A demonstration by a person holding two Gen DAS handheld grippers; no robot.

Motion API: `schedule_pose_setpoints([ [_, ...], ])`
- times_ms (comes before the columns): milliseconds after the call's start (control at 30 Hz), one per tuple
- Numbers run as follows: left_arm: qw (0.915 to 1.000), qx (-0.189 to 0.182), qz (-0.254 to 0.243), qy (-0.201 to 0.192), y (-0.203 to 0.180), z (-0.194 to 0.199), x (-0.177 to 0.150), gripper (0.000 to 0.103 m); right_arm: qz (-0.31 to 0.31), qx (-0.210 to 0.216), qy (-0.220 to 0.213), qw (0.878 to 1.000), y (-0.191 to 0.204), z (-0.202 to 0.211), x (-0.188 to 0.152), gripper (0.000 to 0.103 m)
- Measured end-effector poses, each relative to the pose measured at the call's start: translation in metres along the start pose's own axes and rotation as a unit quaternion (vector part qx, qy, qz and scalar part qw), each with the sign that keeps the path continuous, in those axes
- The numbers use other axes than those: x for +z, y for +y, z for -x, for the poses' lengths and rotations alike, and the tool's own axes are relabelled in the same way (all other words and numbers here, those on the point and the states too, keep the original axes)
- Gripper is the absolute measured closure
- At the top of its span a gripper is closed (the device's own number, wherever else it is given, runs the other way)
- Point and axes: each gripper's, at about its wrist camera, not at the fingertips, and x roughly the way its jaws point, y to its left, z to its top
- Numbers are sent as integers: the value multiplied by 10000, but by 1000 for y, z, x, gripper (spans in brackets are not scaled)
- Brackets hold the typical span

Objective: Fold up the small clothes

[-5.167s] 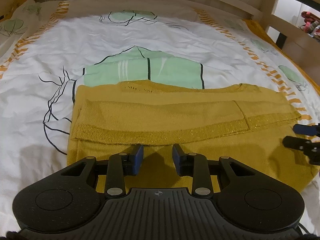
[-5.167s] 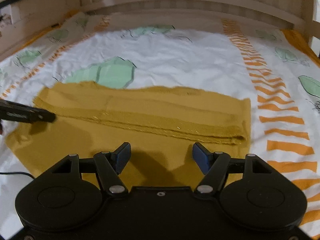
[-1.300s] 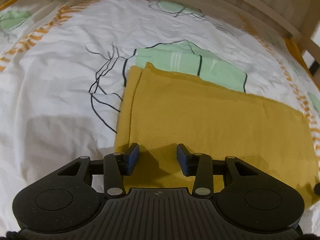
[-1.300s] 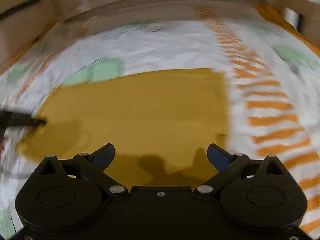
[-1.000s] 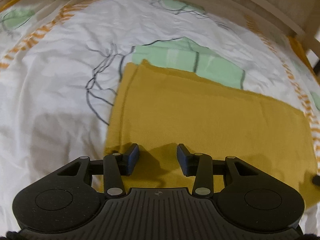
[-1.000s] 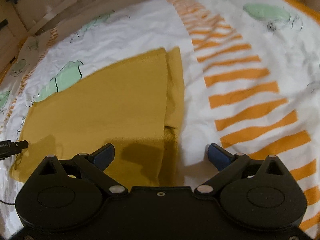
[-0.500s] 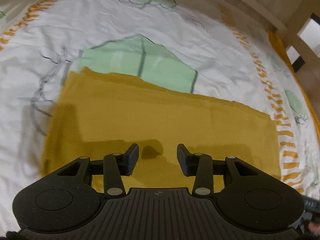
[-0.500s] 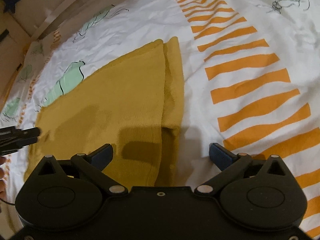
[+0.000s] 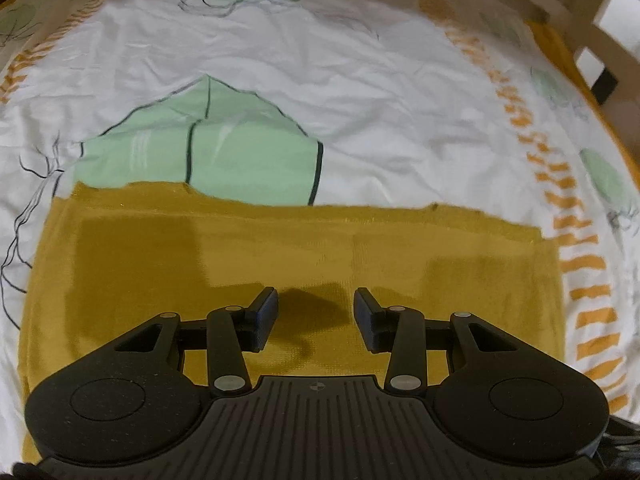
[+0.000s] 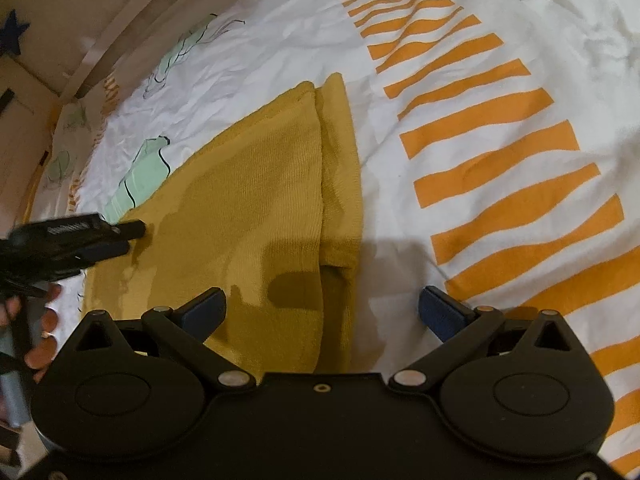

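Mustard knit garment (image 9: pixel 304 248) was laid flat and folded across the lower middle of the left wrist view, on the printed bedsheet (image 9: pixel 360 112). The left gripper (image 9: pixel 316 314) was held spread and empty above the cloth. The right gripper (image 10: pixel 322 306) was spread wide over the garment's layered right edge at lower centre of its view.

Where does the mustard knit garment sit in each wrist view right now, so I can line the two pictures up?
Left wrist: the mustard garment spans the lower middle, a wide band directly ahead of the open left gripper.
Right wrist: it fills the centre-left, its layered edge running up ahead of the open right gripper.
Shared landmark: the green leaf print at the garment's far edge.
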Motion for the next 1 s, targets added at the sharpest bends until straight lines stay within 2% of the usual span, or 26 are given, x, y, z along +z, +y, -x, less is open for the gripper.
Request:
schedule_pose_setpoints([
  [67,9998,117,-47,137,-2,-11,0,63,-136,61,29,9999,-3,2,2,0],
  [200,9995,236,-162,116,-5,-20,-1,60,-505,252,183,9982,-11,6,8,0],
  [300,9986,370,-361,149,-11,-19,-1,60,-921,566,270,9938,-18,13,14,0],
  [400,9973,491,-507,181,-16,-15,-5,60,-1131,825,184,9900,-23,22,19,0],
  [567,9967,544,-546,245,-19,-5,-21,60,-1069,797,22,9911,-21,34,24,0],
  [800,9974,481,-489,222,-14,18,-54,59,-974,1011,-15,9901,-21,37,28,0],
  [900,9976,396,-390,423,-10,18,-65,59,-976,1176,10,9883,-24,30,28,0],
  [1000,9977,391,-463,293,-10,19,-73,59,-1072,1410,10,9842,-29,21,26,0],
])
